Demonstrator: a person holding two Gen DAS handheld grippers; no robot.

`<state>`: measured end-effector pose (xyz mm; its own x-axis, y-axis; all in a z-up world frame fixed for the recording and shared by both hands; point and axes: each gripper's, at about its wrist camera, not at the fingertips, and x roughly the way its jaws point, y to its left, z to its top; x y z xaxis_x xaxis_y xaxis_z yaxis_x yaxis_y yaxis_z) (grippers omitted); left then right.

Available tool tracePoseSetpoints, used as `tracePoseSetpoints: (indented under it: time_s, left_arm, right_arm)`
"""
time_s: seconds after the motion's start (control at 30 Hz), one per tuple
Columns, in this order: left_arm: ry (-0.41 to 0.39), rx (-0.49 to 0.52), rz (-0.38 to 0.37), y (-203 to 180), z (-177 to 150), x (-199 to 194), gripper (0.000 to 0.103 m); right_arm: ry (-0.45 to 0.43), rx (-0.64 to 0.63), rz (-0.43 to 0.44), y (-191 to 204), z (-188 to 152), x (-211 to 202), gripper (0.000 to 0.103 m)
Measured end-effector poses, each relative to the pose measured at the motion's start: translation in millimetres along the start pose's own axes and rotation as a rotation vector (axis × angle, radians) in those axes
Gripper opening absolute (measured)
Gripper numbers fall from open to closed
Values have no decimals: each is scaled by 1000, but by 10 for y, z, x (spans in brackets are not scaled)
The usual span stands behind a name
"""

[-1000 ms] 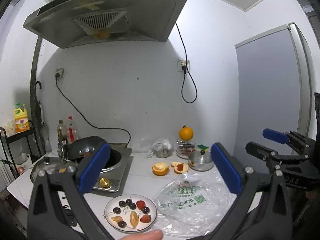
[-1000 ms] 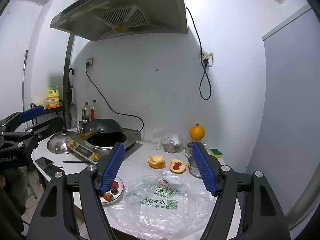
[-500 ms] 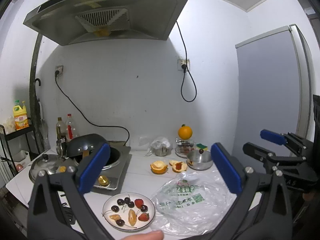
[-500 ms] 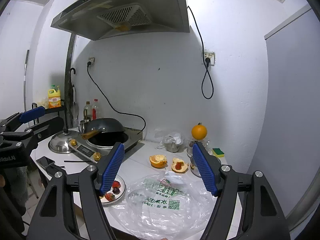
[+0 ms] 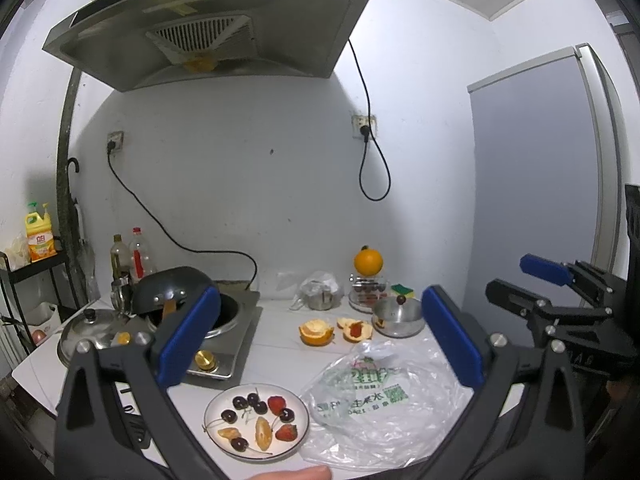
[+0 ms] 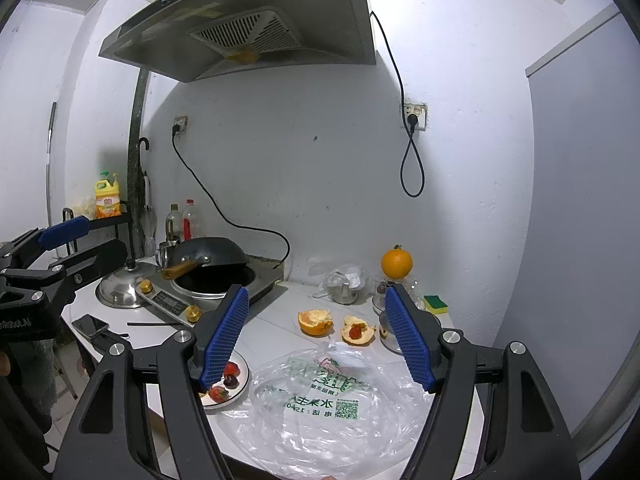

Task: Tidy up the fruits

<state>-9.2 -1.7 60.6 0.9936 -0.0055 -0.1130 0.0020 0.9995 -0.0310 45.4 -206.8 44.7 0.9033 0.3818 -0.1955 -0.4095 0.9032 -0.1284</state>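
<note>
rack with soap: way off on the left there's a black shelf with a yellow dish soap bottle on top

pot lid: shiny steel lid lying on the white counter, just left of the cooker

cooker + wok: silver hob with a dark wok tipped up on it, wooden handle poking toward the camera; two bottles stand behind it against the wall

left gripper: hanging above the counter with the blue pads spread wide, nothing between them

fruit plate: white plate at the front edge, between the left gripper's fingers in its own view; it's got dark cherries, two strawberries and some orange bits

plastic bag: crumpled clear bag with green print, flat on the counter, touching the plate's right side

orange peels: peeled half orange and a peel cup with something red in it, side by side behind the bag

steel bowl: small metal bowl right of the peels, one dark cherry sitting on its rim

whole orange: orange perched on top of a glass container at the back wall, green sponge beside it

right gripper: also up off the counter over the bag, pads wide apart and holding zilch
</note>
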Motion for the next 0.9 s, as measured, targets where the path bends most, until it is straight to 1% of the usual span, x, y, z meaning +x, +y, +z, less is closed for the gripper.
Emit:
tracePoseSetpoints:
  time_s: [0.9]
  left_arm:
    - [6,7,-9,-11,-9,-12,102]
  right_arm:
    - [2,1,-1,-23,-5,-17,74]
